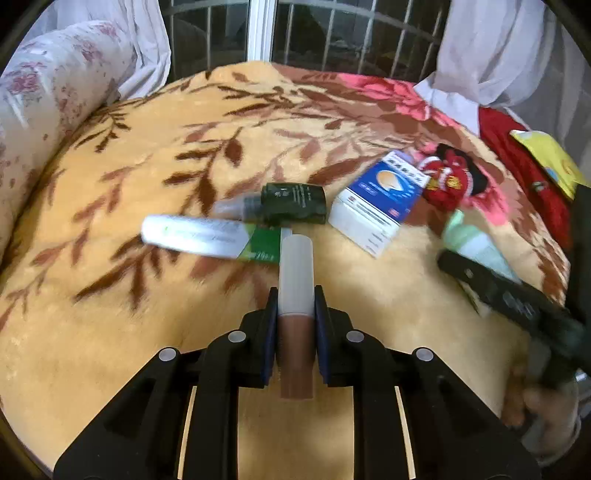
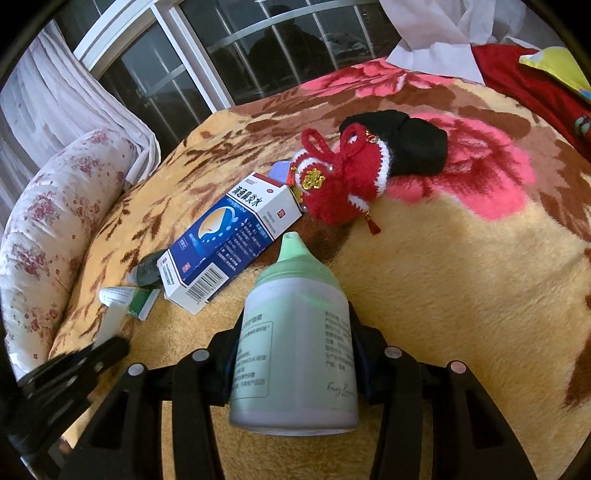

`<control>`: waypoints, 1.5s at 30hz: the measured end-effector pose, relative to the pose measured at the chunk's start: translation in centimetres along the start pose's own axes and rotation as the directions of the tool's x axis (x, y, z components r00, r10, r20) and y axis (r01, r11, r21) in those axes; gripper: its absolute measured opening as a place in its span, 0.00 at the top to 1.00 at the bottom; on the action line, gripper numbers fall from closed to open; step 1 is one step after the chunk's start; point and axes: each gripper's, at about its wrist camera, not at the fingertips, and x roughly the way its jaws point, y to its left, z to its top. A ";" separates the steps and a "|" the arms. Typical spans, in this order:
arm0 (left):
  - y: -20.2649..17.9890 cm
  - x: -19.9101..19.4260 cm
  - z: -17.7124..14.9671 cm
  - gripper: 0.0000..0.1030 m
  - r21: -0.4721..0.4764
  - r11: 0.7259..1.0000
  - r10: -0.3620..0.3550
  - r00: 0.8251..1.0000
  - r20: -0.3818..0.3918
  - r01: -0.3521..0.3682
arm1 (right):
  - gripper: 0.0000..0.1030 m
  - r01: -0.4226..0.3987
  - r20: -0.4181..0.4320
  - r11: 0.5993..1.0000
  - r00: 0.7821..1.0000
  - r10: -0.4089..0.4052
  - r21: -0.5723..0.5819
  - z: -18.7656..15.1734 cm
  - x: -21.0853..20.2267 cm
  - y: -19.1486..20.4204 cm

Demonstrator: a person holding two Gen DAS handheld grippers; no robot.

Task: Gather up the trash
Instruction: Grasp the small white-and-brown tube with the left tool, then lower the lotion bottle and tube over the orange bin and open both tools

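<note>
My left gripper (image 1: pixel 295 295) is shut on a slim brown tube with a translucent white cap (image 1: pixel 295 266), held upright between the blue pads. Beyond it on the blanket lie a white-and-green tube (image 1: pixel 207 238), a dark green bottle (image 1: pixel 291 203) and a blue-and-white medicine box (image 1: pixel 380 203). My right gripper (image 2: pixel 293 321) is shut on a pale green bottle with a mint spout (image 2: pixel 295 325). The same box (image 2: pixel 225 240) lies just beyond it, the dark bottle (image 2: pixel 147 273) and the white-and-green tube (image 2: pixel 125 299) further left. The left gripper (image 2: pixel 74 365) shows at the lower left of the right wrist view.
A red and black knitted shoe (image 2: pixel 369 173) lies by the box. A floral bolster (image 1: pixel 48 110) lines the left edge of the yellow flowered blanket (image 1: pixel 369 288). Red cloth with a yellow item (image 1: pixel 546 158) sits far right. Barred windows (image 1: pixel 295 33) and curtains stand behind the bed.
</note>
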 end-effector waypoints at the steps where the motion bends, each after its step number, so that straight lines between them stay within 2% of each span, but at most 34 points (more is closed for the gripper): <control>1: 0.0 -0.8 -0.3 0.83 0.003 1.000 -0.010 1.000 0.015 0.009 | 0.54 -0.001 0.008 1.000 1.000 0.001 0.003 0.0 -0.2 0.0; 6: 0.7 -4.8 -2.5 0.83 0.007 0.999 -0.040 0.996 0.079 0.039 | 0.54 0.007 0.044 1.000 0.999 -0.008 0.027 -0.1 -1.7 0.0; 12: 1.4 -7.4 -5.2 0.83 0.009 0.999 -0.053 0.994 0.091 0.053 | 0.54 -0.012 0.082 0.999 0.997 0.015 -0.029 -1.9 -5.2 1.9; 17: 1.8 -9.5 -7.9 0.83 0.017 0.995 -0.104 0.990 0.094 0.103 | 0.54 -0.040 0.104 0.993 0.993 0.051 -0.108 -5.6 -9.9 4.1; 21: 2.2 -11.3 -11.3 0.83 0.039 0.990 -0.135 0.988 0.073 0.133 | 0.54 -0.069 0.119 0.984 0.989 0.090 -0.167 -9.9 -14.3 5.9; 26: 2.8 -12.1 -15.6 0.83 0.059 0.986 -0.155 0.988 0.012 0.154 | 0.54 -0.120 0.080 0.972 0.987 0.139 -0.204 -15.7 -17.5 7.7; 30: 2.7 -11.9 -19.0 0.83 0.096 0.985 -0.136 0.990 -0.046 0.140 | 0.54 -0.120 0.020 0.966 0.992 0.128 -0.228 -19.9 -17.5 8.4; 35: 3.1 -10.4 -21.4 0.83 0.077 0.986 -0.137 0.983 -0.124 0.147 | 0.54 -0.081 -0.074 0.955 0.995 0.062 -0.284 -23.6 -15.4 8.6; 40: 2.8 -8.0 -23.1 0.83 0.071 0.989 -0.116 0.971 -0.207 0.133 | 0.54 -0.084 -0.180 0.953 0.983 0.031 -0.292 -26.0 -12.9 7.9; 45: 2.5 -6.0 -24.0 0.83 0.084 0.990 -0.089 0.960 -0.265 0.115 | 0.54 -0.084 -0.227 0.957 0.974 0.019 -0.279 -27.1 -11.2 7.6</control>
